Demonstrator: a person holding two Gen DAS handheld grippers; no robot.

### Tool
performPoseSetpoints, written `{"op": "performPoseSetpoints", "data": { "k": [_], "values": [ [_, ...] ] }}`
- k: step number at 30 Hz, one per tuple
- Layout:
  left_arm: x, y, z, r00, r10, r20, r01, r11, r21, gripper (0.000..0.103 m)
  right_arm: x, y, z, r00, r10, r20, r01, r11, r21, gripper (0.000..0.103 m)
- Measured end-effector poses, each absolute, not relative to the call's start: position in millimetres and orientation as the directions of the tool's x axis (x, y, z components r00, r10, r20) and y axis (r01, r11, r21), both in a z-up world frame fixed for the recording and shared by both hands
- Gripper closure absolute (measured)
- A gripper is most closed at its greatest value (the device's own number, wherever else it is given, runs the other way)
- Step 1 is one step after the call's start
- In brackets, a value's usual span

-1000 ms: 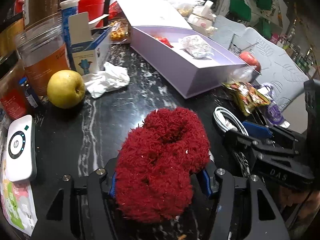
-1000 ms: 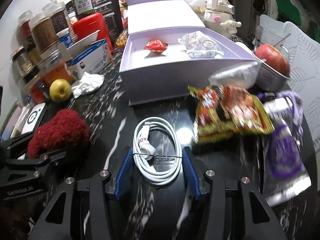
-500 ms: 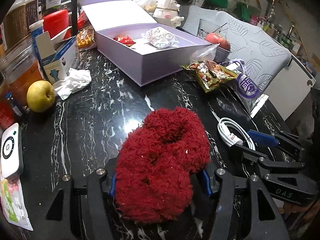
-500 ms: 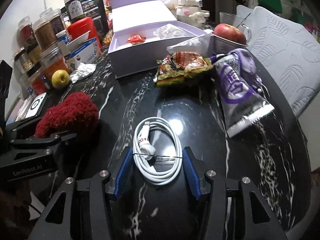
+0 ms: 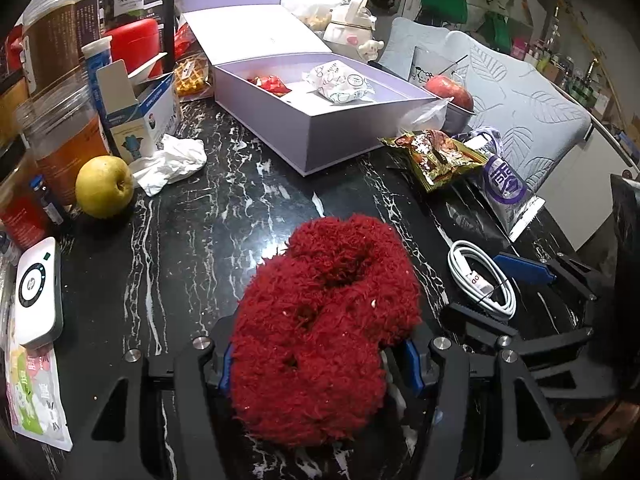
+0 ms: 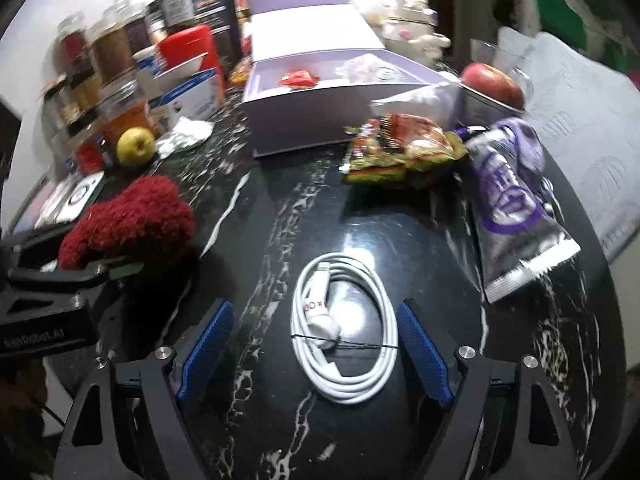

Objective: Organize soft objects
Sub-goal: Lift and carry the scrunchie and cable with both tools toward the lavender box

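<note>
My left gripper [image 5: 316,364] squeezes the fluffy red thing [image 5: 320,320] from both sides. It is soft, so the blue pads sink into the fuzz, and I hold it low over the table so it cannot flop out. I think it is a soft thing I must tidy away.

My right gripper [image 6: 314,348] is opening its claw. The white cable [image 6: 344,332] lies coiled on the table between the blue pads. The right pad is just beside the coil and the left pad stands clear of it, so the cable rests on its own. It sits just right of the red thing, near me.

The table [image 5: 224,216] is black and shiny with white streaks, like marble. It is very full. Farther away sits an open purple box [image 5: 320,128] with two small wrapped things inside. I guess the soft things belong in there. A yellow apple [image 5: 105,186] and a crumpled white tissue [image 5: 172,162] lie to the left, by jars and boxes. A snack bag [image 5: 436,158] and a purple pouch [image 5: 506,192] lie to the right. Beyond the table on the right is a grey padded seat [image 5: 528,120].
</note>
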State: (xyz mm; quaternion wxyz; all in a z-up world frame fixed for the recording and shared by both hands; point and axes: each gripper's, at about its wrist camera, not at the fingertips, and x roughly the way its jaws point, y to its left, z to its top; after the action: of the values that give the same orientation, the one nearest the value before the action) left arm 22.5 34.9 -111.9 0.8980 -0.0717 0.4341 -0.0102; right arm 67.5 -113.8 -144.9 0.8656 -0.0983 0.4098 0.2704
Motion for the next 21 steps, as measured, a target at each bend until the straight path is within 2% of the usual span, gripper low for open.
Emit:
{"op": "performPoseSetpoints", "data": {
  "k": [3, 13, 21],
  "values": [
    [22.4, 34.8, -110.8, 0.628, -0.07, -0.775, -0.047, 0.991, -0.127, 0.042, 64.3, -111.1, -146.2, 0.577, 0.334, -0.745, -0.53, 0.847, -0.031, 0.049],
    [20.6, 33.0, -108.6, 0.633, -0.062, -0.771, -0.046, 0.992, -0.118, 0.042, 66.3, -124.1, -142.0, 0.554, 0.382, -0.74, -0.524, 0.85, 0.047, 0.052],
    [16.6, 29.5, -98.8, 0.654, -0.058, -0.754, -0.035, 0.994, -0.107, 0.042, 55.9, -133.2, -129.9, 0.576, 0.384, -0.722, -0.514, 0.857, 0.045, 0.052]
  ]
}}
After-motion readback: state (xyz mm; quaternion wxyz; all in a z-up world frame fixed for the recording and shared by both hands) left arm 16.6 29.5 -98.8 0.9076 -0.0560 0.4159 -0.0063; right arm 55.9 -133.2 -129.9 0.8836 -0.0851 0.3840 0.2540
